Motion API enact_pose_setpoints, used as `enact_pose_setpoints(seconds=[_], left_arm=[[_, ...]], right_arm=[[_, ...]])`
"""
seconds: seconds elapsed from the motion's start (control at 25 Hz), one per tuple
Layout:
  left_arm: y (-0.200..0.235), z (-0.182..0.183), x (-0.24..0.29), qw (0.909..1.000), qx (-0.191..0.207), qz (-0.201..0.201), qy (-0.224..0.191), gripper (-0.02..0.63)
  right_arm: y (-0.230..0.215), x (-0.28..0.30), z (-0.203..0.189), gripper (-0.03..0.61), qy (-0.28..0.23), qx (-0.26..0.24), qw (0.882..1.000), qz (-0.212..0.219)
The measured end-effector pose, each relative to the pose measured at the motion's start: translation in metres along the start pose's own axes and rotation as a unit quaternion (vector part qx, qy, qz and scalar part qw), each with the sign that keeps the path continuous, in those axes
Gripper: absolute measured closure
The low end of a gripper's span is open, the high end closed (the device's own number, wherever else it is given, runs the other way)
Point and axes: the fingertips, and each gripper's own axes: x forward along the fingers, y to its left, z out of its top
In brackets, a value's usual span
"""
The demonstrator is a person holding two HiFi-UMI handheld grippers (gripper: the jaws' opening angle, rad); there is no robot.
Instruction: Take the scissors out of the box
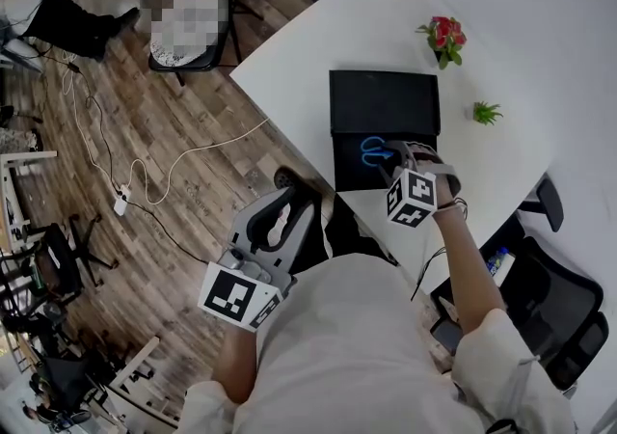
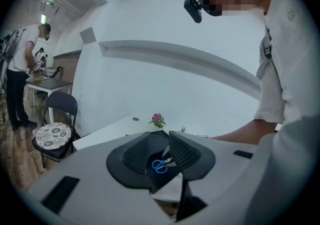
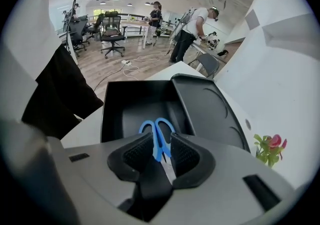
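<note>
Left gripper: nearest to me, held low off the edge of the surface and well apart from the box. Its jaws stand a little apart with nothing between them.
Right gripper: reached into the open box. Its jaws are clenched on the scissors, as far as I can judge, with a pad against each side of the shank.
Scissors: down in the box's tray, not yet raised clear of its walls.
Long axis: runs straight along my right jaws. The 2 blue loops point away from me and the blades point back between the pads.
Nearer hand: the right, already on the tool. The left has no part here.
Coming move: probably a lift up and back toward me, over the near wall.
Right gripper view only: shows the pads meeting the shank.
Head view only: shows the left gripper off the surface, while the right gripper covers the blades.
Left gripper view: shows the scissors small and far off through its own gap.
</note>
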Motion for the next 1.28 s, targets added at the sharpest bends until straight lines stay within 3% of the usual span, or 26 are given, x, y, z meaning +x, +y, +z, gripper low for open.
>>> enact_pose_setpoints(seconds=[0.76, 1.28], left_arm=[[0.012, 0.002, 0.0, 0.9999, -0.001, 0.01, 0.003, 0.489], [0.015, 0.003, 0.0, 0.9999, -0.005, 0.009, 0.002, 0.489]], right_arm=[[0.005, 0.028, -0.009, 0.459, 0.046, -0.055, 0.997, 0.034], [0.01, 0.032, -0.008, 0.488, 0.078, -0.049, 0.994, 0.063]])
